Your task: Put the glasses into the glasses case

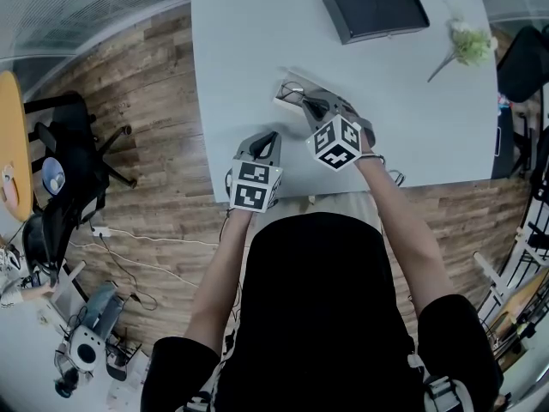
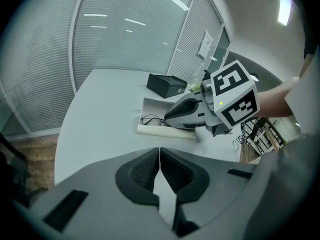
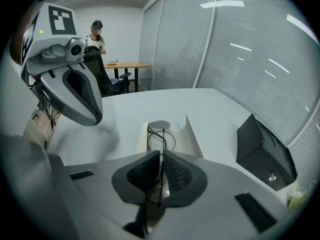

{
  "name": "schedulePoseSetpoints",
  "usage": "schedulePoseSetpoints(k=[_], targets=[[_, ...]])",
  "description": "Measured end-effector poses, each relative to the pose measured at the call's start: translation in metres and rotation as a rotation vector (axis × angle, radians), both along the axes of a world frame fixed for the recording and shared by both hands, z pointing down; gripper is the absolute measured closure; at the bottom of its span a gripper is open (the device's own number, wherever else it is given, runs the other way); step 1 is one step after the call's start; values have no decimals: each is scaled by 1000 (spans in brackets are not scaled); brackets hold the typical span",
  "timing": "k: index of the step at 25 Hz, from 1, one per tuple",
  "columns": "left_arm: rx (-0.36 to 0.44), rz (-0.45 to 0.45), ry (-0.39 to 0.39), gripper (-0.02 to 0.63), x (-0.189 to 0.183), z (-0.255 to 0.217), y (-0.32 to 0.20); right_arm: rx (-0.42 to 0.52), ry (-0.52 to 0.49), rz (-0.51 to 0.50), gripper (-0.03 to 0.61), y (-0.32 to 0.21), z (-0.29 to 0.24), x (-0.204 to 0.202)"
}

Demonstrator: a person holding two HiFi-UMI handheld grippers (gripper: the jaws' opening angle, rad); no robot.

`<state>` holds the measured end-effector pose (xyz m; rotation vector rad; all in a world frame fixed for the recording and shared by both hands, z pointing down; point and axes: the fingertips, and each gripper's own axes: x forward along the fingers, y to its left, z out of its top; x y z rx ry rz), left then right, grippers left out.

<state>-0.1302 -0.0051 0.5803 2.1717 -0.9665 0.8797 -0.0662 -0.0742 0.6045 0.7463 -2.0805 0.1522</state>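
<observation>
Where ribbed pads gape slightly, thin-wire glasses sit.

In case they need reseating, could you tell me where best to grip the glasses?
Probably the thin wire frame of the glasses, coming from above. They lie low in the open white case, and its raised walls would likely block a sideways approach, while the slim wire suits nearly closed jaws.
</observation>
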Motion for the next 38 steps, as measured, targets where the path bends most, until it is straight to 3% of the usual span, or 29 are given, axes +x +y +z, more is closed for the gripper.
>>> schedulePoseSetpoints(k=[5,15,25,30,38], targets=[[6,10,-5,589,4,-1,0,-36,-33,12,522,0,-5,1],[20,32,4,589,16,-7,-2,48,-63,45,500,7,-36,12],[28,50,1,589,26,-12,3,110,-108,230,500,-7,-59,69],[31,53,2,589,28,-14,5,104,-106,265,500,-11,-55,87],[31,57,-5,589,30,-14,7,50,-223,356,505,-11,-55,95]])
